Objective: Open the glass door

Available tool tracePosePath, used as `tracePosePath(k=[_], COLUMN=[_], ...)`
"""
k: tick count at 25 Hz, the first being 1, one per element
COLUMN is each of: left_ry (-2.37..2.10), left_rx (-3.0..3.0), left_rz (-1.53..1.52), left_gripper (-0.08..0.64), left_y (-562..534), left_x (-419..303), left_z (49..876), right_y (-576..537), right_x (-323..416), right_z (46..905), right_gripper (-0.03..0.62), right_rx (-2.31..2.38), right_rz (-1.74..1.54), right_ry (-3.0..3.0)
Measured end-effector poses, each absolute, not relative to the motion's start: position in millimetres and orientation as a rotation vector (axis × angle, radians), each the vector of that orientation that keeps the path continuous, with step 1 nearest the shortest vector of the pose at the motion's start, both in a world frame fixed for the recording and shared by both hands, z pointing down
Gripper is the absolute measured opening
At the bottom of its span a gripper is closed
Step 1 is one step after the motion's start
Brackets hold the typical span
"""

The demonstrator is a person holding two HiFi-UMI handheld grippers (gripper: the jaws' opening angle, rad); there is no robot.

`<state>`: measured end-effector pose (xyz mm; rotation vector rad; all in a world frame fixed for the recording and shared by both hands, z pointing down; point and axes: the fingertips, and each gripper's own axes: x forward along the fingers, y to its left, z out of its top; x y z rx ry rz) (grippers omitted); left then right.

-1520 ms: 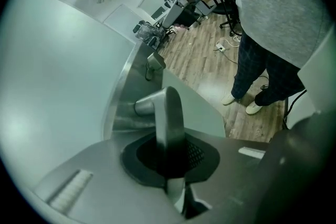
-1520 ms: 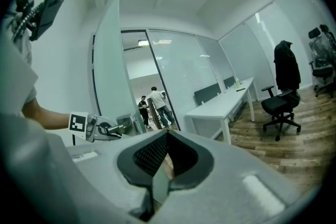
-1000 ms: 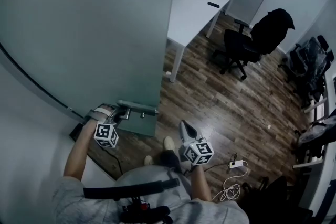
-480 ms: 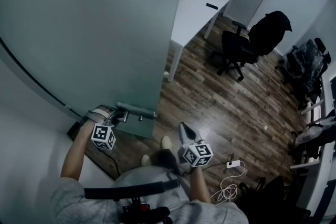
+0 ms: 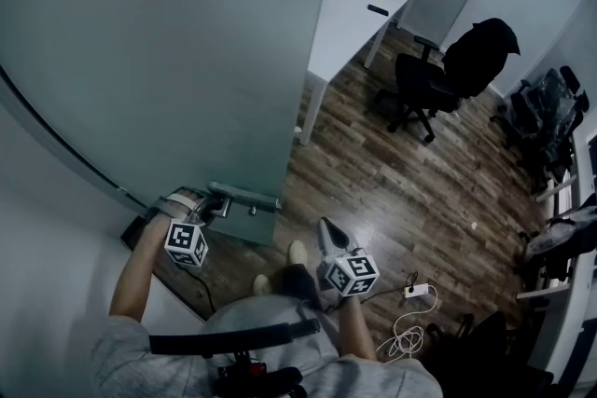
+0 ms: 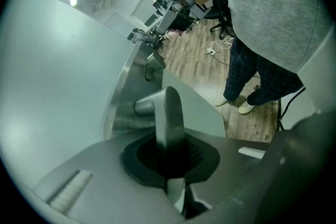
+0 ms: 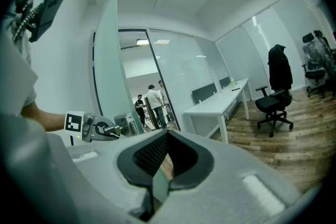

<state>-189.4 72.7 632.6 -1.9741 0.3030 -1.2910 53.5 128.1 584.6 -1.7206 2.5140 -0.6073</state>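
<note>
The frosted glass door (image 5: pixel 168 42) fills the left of the head view and stands ajar, its free edge (image 7: pixel 110 60) toward the room. A metal lever handle (image 5: pixel 244 196) juts from its lock plate near that edge. My left gripper (image 5: pixel 216 205) is shut on this handle. In the left gripper view the lever (image 6: pixel 169 113) runs straight down between the pads of the left gripper (image 6: pixel 169 152). My right gripper (image 5: pixel 326 228) hangs free beside the person's body. The right gripper (image 7: pixel 167 157) is shut with nothing in it and points at the doorway.
Behind the door are a white desk (image 5: pixel 350 14) and a black office chair (image 5: pixel 448 75) on wood flooring. A power strip with white cable (image 5: pixel 415 292) lies on the floor near the person's shoes (image 5: pixel 297 253). People stand beyond the doorway (image 7: pixel 152 102).
The head view has shifted slightly. Both grippers and the door stand as before.
</note>
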Motion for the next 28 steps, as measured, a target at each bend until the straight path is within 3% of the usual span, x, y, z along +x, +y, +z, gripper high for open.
tracePosePath(k=[28], left_ry=[0.224], left_rx=[-2.01], left_rz=[-1.406], left_gripper=[0.114], left_y=[82], left_x=[-197], left_z=[634], right_y=[122], right_x=[47], right_z=[591], right_gripper=[0.002], right_rx=[-1.726], right_rz=[-0.636], right_ry=[2.53])
